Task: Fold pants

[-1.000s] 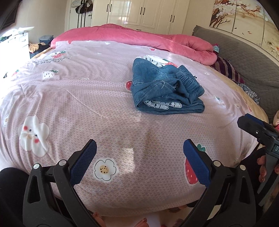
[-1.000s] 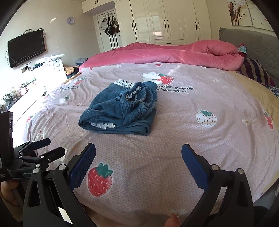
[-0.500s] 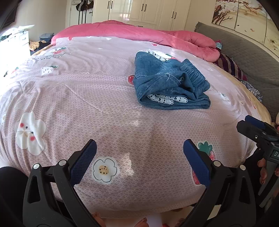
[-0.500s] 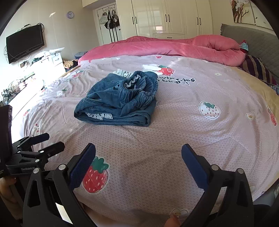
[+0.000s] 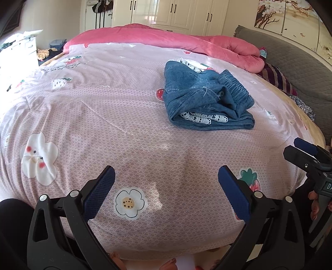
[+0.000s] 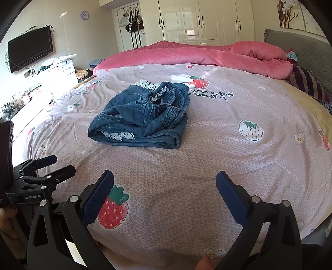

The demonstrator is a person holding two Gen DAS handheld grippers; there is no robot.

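Note:
A pair of blue denim pants (image 5: 205, 97) lies in a loosely folded bundle on the pink bed cover (image 5: 103, 116), its elastic waistband bunched on top and white lace trim showing at the fold. In the right wrist view the pants (image 6: 145, 118) sit ahead and slightly left. My left gripper (image 5: 166, 187) is open over the near part of the bed, well short of the pants. My right gripper (image 6: 164, 193) is open too, nothing between its fingers. Each gripper shows at the edge of the other's view: the right gripper (image 5: 307, 153), the left gripper (image 6: 49, 166).
A rolled pink duvet (image 6: 207, 54) lies across the far side of the bed. A grey headboard (image 5: 294, 56) and striped pillow (image 6: 307, 83) are at right. White wardrobes (image 6: 207, 18) stand behind; a TV (image 6: 31, 49) and cluttered desk (image 6: 51, 68) are at left.
Both grippers have moved forward over the bed toward the pants, which now appear larger and nearer. Both stay open; the pants have not moved.

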